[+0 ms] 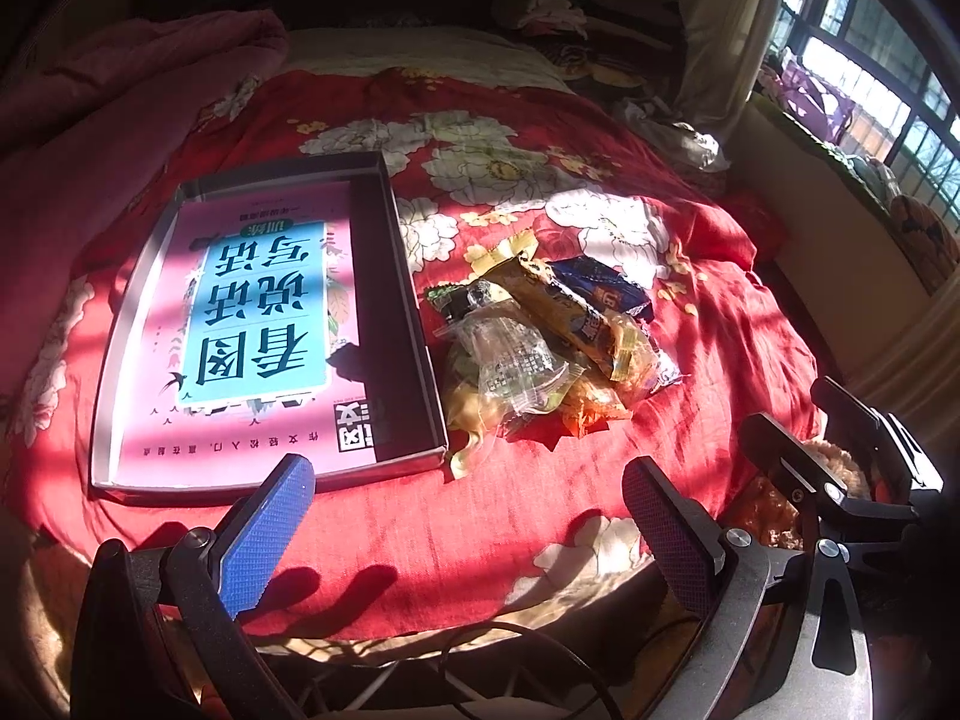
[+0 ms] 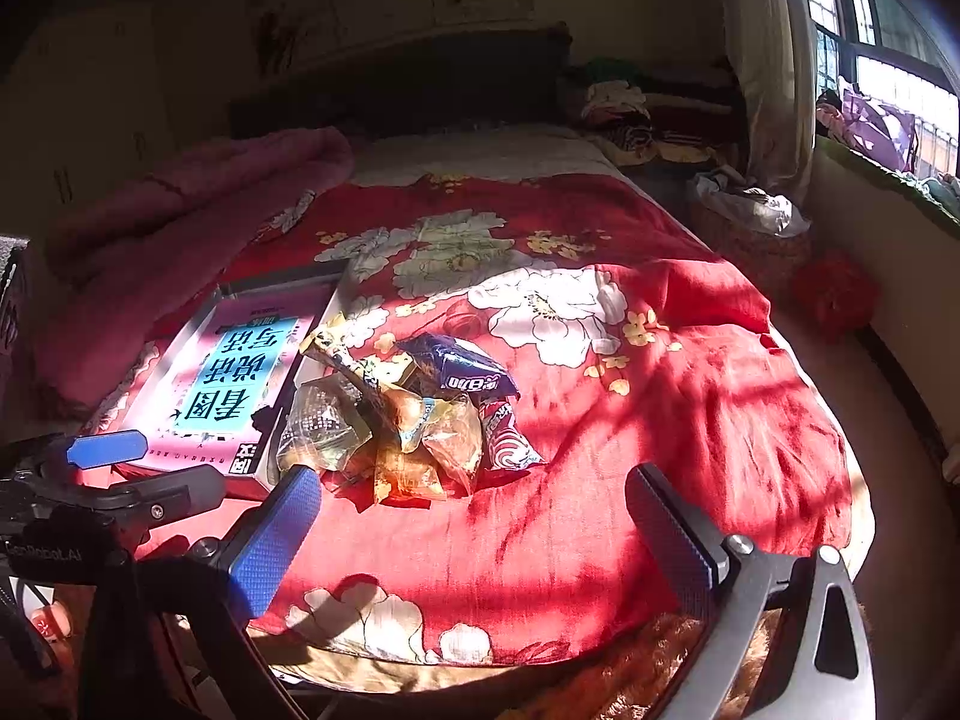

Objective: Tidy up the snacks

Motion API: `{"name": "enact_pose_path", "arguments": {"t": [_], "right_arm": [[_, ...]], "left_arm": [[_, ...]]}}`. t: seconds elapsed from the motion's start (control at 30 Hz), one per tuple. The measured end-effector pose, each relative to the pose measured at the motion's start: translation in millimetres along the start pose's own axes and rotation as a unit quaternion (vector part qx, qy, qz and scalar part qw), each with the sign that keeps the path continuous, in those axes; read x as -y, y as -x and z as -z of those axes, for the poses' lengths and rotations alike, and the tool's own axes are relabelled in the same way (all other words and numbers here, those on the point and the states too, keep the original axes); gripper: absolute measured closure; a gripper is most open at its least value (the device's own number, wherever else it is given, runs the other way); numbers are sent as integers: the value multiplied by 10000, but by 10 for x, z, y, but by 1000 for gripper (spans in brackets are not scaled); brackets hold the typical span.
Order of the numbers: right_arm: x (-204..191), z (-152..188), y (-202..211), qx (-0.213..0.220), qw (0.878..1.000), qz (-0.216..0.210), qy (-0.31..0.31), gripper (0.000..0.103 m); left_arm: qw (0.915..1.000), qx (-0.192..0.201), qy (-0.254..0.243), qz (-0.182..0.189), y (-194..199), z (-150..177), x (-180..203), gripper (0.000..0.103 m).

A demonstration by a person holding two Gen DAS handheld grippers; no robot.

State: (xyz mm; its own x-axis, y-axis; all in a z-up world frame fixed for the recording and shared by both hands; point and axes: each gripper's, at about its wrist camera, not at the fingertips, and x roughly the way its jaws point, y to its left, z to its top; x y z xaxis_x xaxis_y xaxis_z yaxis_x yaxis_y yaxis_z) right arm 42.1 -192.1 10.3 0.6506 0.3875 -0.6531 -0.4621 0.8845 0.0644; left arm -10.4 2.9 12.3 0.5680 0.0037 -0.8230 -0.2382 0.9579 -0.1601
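A heap of snack packets (image 1: 540,342) lies on the red flowered bedspread (image 1: 708,324), just right of a shallow grey box (image 1: 420,324) whose bottom holds a pink sheet with a blue panel of large characters. The heap includes a clear crinkled packet (image 1: 510,360), a yellow-orange one (image 1: 570,312) and a dark blue one (image 2: 456,369). My left gripper (image 1: 468,516) hovers open over the near bedspread, short of the box and heap. My right gripper (image 2: 474,516) is also open, just in front of the heap (image 2: 390,420), with nothing between its fingers.
A pink quilt (image 1: 120,108) is bunched at the left. Folded clothes (image 2: 624,108) sit beyond the bed's far end. A window (image 2: 888,66) and low ledge run along the right. The right gripper's body (image 1: 840,474) shows at the left view's right edge.
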Motion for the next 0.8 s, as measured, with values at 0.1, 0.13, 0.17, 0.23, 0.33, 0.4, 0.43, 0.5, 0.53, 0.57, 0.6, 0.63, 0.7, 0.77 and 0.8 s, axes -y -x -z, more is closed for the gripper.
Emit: {"name": "enact_pose_path", "arguments": {"t": [0.1,0.13,0.17,0.23,0.33,0.4,0.43,0.5,0.53,0.57,0.6,0.63,0.7,0.77,0.8], "right_arm": [[-1,-1,-1,0,10000,1,1,1],[0,0,3,0,10000,0,2,1],[1,-1,-3,-3,10000,-5,2,1],[2,1,-2,-6,10000,-2,5,1],[-3,-4,-4,-18,10000,-3,9,1],[-2,-3,-6,-15,10000,-6,8,1],[-2,-3,-6,-15,10000,-4,8,1],[1,-2,-3,-19,10000,-6,3,1],[3,-3,0,-13,10000,-5,-3,1],[1,-5,-2,-4,10000,0,-3,1],[5,-6,0,6,10000,6,-14,1],[12,-6,3,8,10000,6,-28,1],[30,-6,-11,-7,10000,10,-56,1],[45,-2,-24,-23,10000,3,-74,1],[50,-2,-31,-29,10000,1,-80,1]], "left_arm": [[10000,11,-6,-11,6,-3,5,1],[10000,14,-4,-4,9,-6,4,1],[10000,12,-7,-5,9,-8,4,1],[10000,18,-1,-5,12,-7,4,1],[10000,20,-2,-2,12,-8,3,1],[10000,27,-13,-2,14,-10,4,1],[10000,33,-16,3,17,-12,4,1],[10000,35,-25,18,17,-11,8,1],[10000,41,-34,29,21,-10,11,1],[10000,45,-39,39,22,-10,13,1],[10000,45,-43,48,21,-9,16,1],[10000,43,-45,55,21,-10,18,1],[9999,40,-53,78,19,-12,24,1],[9999,45,-71,96,15,-10,33,1],[9999,43,-71,106,11,-12,31,1]]}}
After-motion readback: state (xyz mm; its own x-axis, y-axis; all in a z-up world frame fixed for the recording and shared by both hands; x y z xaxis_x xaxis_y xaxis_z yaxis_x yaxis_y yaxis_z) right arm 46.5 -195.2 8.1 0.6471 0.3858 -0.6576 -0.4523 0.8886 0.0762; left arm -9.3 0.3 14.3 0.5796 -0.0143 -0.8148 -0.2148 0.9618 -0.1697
